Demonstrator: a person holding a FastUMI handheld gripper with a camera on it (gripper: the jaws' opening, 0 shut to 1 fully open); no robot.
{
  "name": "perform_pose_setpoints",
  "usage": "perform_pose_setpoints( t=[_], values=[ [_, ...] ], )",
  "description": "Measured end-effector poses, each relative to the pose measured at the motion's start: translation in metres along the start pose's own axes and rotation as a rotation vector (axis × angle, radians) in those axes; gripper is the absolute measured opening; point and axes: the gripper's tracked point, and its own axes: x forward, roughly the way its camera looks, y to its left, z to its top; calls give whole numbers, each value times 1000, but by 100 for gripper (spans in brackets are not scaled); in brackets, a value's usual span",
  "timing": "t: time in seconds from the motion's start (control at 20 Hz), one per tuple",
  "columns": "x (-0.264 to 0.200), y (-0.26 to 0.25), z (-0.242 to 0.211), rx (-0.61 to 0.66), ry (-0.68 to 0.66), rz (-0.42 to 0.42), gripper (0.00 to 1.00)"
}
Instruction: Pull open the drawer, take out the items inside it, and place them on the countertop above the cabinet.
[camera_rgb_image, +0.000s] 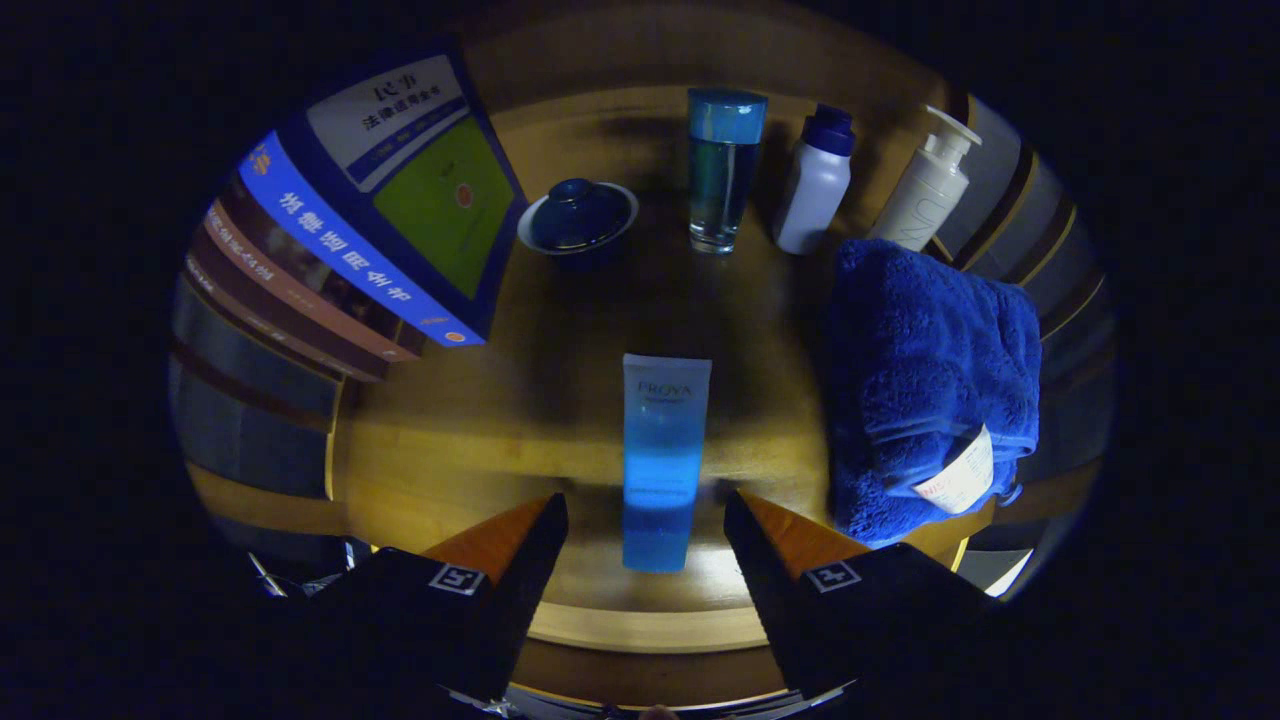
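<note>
Blue and upright, the tube (665, 460) is seen on the wooden countertop (470, 440) near its front edge, between the widely spread fingers of the gripper (645, 525), which touch nothing. The placing step is judged done for this item. Next, a withdrawal clear of the towel (925, 385) is called for, back toward the drawer.

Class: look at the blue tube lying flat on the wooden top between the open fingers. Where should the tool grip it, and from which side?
Grip the blue tube across its narrow width near the end closest to the tool, coming straight ahead along its length. It lies flat, lengthwise between the open fingers, with bare wooden top on both sides, so each finger likely has room to close on a long edge.
</note>
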Motion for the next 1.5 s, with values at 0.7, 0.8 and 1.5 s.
perform_pose_setpoints(
  t=[0.7,0.8,1.5],
  values=[
    [-147,28,-55,-71,-558,93,100],
    [-166,30,-77,-90,-656,92,100],
    [-111,18,-259,-101,-974,9,99]
  ],
)
